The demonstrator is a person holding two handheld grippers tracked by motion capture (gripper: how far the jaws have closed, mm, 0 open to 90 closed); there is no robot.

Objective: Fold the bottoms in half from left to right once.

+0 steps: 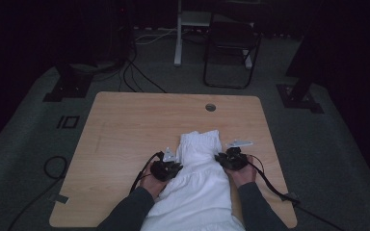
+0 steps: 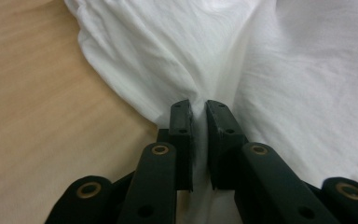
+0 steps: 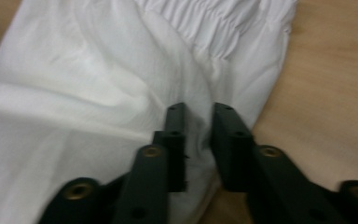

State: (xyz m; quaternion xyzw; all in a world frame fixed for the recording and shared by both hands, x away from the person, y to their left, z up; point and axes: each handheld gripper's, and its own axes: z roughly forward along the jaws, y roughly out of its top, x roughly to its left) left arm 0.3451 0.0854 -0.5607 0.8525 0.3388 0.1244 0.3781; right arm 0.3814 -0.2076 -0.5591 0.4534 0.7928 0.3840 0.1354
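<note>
White garment (image 1: pixel 200 180) at the desk's (image 1: pixel 125 134) near edge, draped over it: light, soft, limp, crease-prone. Left gripper (image 2: pixel 199 112) clenched on a side fold; right gripper (image 3: pixel 199 116) straddling the opposite fold, jaws slack. Best pinched at gathered edges.

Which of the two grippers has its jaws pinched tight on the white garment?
The left gripper: its jaws clamp a fold of the white garment; the right gripper shows a gap.

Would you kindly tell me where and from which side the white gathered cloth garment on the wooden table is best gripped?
Grip the white gathered cloth garment at its side edges just below the shirred end, one tongs from each side. There the fabric bunches into folds that lift off the wooden table; the left tongs already pinch such a fold.
</note>
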